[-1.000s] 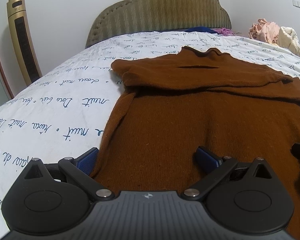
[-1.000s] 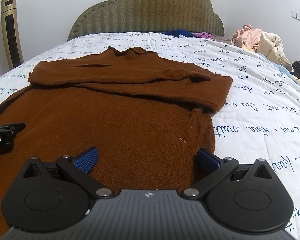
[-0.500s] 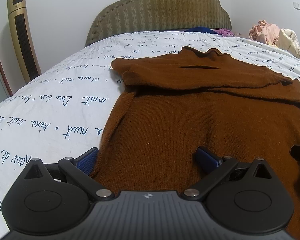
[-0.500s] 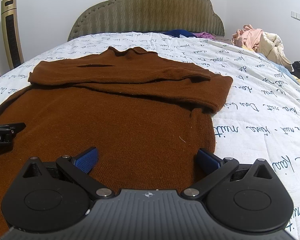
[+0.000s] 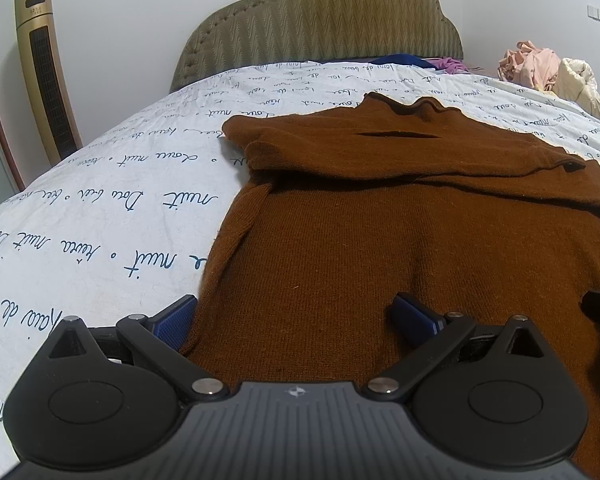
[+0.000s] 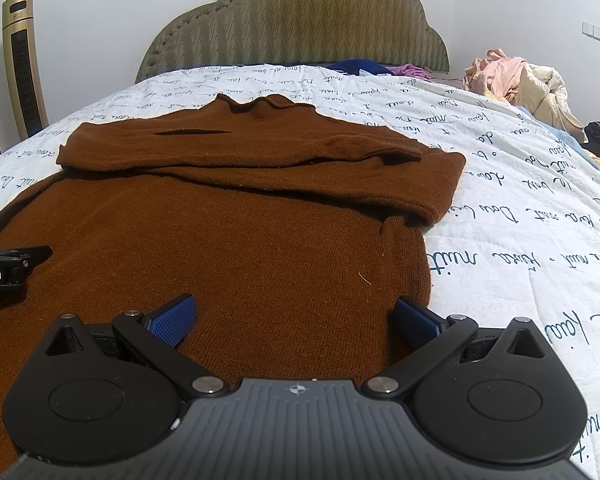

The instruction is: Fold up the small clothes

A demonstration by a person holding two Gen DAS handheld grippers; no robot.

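The left gripper [image 5: 294, 316] is wide open. Its two blue pads [image 5: 176, 316] sit far apart, one at 9 o'clock and one at 3 o'clock from the middle. Nothing is between them. It points flat and forward, toward 12 o'clock.

The right gripper [image 6: 294, 316] is wide open too. Its blue pads [image 6: 174, 314] are far apart in the same way, with nothing between them. It also points toward 12 o'clock.

The two grippers are side by side. The left gripper's tip shows at 9 o'clock in the right wrist view.

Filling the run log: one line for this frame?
left gripper open | right gripper open | brown sweater flat on bed, sleeves folded across, hem ungrasped
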